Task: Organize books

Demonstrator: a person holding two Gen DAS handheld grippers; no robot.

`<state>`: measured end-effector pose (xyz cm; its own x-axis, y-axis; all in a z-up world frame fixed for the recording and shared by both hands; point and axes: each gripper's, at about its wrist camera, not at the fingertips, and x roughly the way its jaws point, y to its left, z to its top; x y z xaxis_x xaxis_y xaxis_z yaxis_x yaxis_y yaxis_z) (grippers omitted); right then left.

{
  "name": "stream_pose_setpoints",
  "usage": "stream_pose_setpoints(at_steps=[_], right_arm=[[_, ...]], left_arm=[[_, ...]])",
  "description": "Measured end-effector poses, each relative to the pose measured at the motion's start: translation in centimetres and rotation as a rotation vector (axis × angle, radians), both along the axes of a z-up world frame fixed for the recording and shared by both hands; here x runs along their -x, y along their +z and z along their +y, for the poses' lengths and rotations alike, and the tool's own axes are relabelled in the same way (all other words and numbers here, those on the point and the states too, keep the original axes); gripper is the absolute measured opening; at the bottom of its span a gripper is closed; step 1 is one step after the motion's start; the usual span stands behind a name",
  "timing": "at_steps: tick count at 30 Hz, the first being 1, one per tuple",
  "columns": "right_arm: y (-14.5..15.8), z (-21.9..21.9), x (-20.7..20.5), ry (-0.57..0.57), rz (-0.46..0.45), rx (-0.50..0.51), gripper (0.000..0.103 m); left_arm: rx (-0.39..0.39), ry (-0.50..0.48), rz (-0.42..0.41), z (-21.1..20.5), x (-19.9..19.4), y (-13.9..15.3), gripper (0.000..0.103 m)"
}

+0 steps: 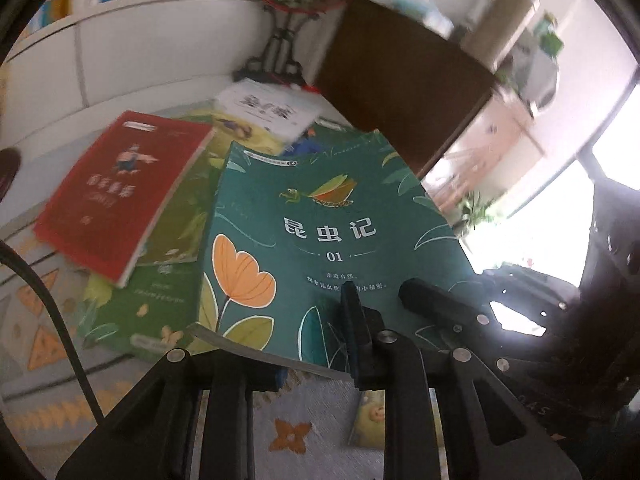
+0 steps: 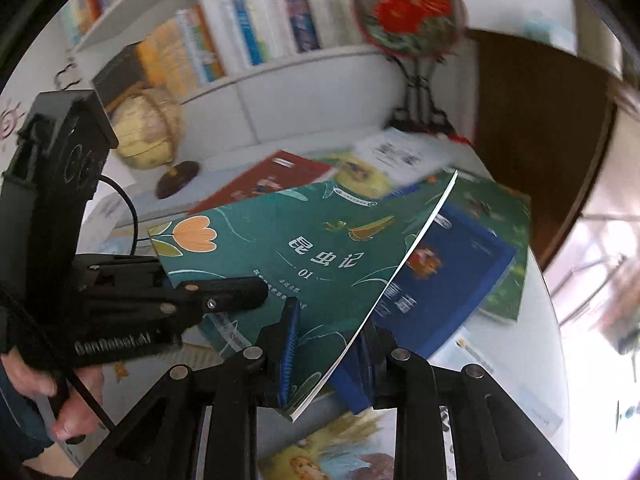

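- Left wrist view: our left tongs pinch the near edge of the teal insect book, lifted above the pile ahead.
- Right tongs clamp its corner too.
- We should keep both grips level so the cover doesn't bend.
- Red book lies left of it on the worktop.
- Bookshelf beyond holds upright books.

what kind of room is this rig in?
Probably a home study or a child's reading corner: a white bookshelf packed with books, a globe on a stand, and children's books such as the teal insect book scattered on the table.
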<state>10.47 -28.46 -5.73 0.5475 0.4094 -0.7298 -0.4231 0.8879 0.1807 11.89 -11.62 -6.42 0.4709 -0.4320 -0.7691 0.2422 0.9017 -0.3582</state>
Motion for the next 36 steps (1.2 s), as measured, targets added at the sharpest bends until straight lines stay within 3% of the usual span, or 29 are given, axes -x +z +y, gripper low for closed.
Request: stream_pose_setpoints(at_steps=[9, 15, 20, 24, 30, 36], right_arm=[[4.3, 6.8, 1.3, 0.208, -0.127, 0.001, 0.025], [6.3, 14.8, 3.7, 0.353, -0.178, -0.001, 0.025], [7.0, 22.6, 7.0, 0.419, -0.195, -0.01, 0.025], [6.6, 28.3, 9.6, 0.432, -0.161, -0.064, 0.026], [4.9, 35.4, 11.5, 0.476, -0.125, -0.076, 0.026], [1.7, 41.2, 10.7, 0.493, -0.059, -0.053, 0.026]], left_arm=[[-0.022, 0.209, -0.095, 7.3, 4.0, 4.5, 0.02], [-0.026, 0.359, -0.135, 15.2, 8.5, 5.9, 0.019], [-0.039, 0.43, -0.149, 22.1, 12.2, 6.2, 0.02], [-0.116, 0.483, -0.162, 26.9, 14.9, 6.3, 0.022], [-0.133, 0.526, -0.138, 33.1, 17.1, 4.8, 0.022], [-0.108, 0.552, -0.094, 38.1, 16.5, 1.1, 0.022]])
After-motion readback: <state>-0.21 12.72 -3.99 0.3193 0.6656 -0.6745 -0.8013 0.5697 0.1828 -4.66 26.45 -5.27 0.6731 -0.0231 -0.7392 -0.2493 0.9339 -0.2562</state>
